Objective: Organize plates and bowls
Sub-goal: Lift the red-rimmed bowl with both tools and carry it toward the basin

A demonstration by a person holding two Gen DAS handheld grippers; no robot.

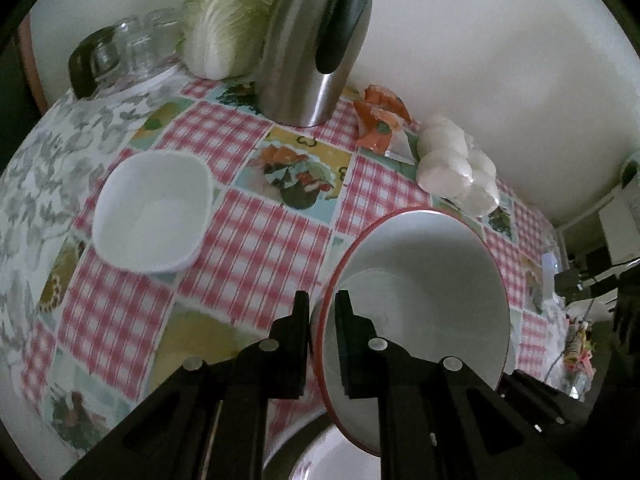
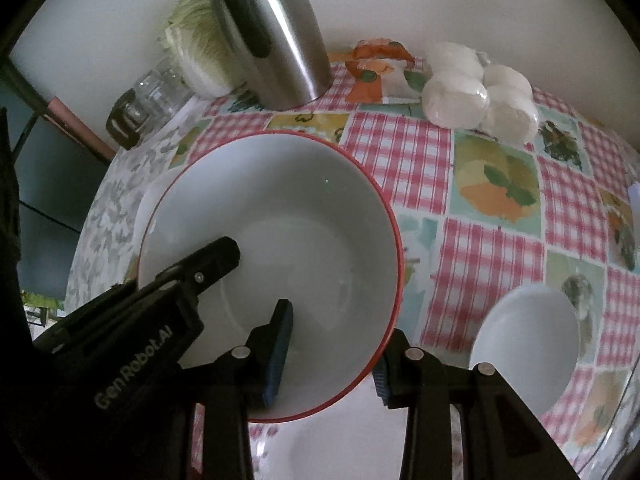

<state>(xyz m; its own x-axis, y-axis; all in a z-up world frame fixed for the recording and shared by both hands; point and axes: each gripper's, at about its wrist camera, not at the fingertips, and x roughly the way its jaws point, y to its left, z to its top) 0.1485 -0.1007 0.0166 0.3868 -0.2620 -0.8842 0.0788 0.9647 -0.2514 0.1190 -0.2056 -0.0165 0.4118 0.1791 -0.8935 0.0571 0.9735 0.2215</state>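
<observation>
- Two tongs are being shown at one red-rimmed bowl (image 2: 276,216), which is being carried clear of the cloth (image 1: 248,236) at centre frame in the right view and at lower right in the left view.
- Left tongs (image 1: 322,344) are being kept clamped on the bowl's rim, one finger outside the wall and one inside, at lower centre of the left view.
- Right tongs (image 2: 332,356) are being held partly apart, straddling the near rim at the bottom of the right view; whether the pads are actually pressing on the wall cannot be told.
- Nothing like a long axis is offered by the round bowl; its mouth is being tilted toward the cameras.
- Directly beneath the bowl, at the bottom edge of both views, a white dish (image 2: 332,448) is being seen, and it is judged the likely stacking target, so the coming move is turning on that above-below alignment.
- One square bowl (image 1: 152,212) is sitting at left centre of the left view, well apart; a small bowl (image 2: 524,344) is sitting at lower right of the right view.
- "Gen Robot.AI" is being read on the left tongs' body at lower left of the right view; no other writing is legible.
</observation>
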